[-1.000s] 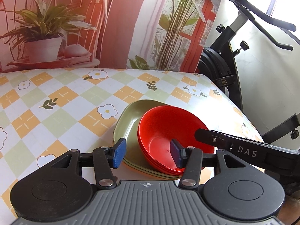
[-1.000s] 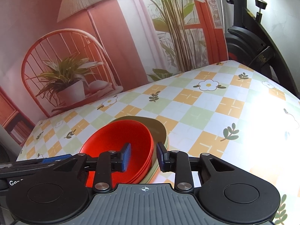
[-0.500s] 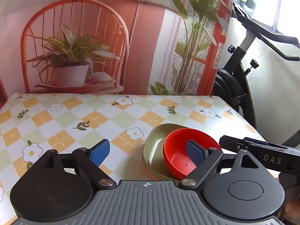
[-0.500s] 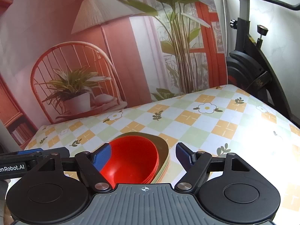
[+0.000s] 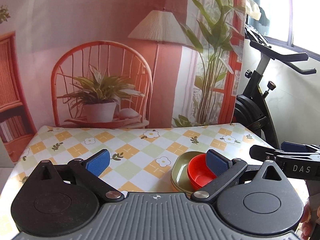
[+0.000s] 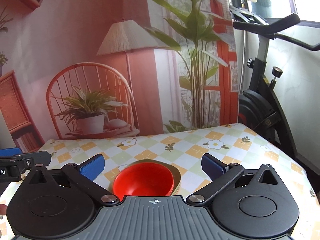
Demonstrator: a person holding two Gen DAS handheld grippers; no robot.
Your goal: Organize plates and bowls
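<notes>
We see a stack of glossy red round plastic bowls (image 6: 142, 179) that sits inside a stack of olive-green plates with rounded corners (image 6: 177, 177), and both rest on the table with the checked flower-print cloth (image 6: 180, 146). The red bowls are nested one in another, so only thin rims show at the side, and the top bowl is deep and smooth inside. From the right wrist view, the stack lies between the two fingers of the right gripper (image 6: 153, 165) and below them, close to its body; the jaws are spread wide and touch nothing. From the left wrist view, the left gripper (image 5: 158, 161) is also spread wide and holds nothing, and the red bowls (image 5: 199, 175) on the green plates (image 5: 179, 171) lie just behind its right blue pad (image 5: 217, 163), which covers a part of the bowl rim. The right gripper (image 5: 284, 154) appears at the right side of this view.
</notes>
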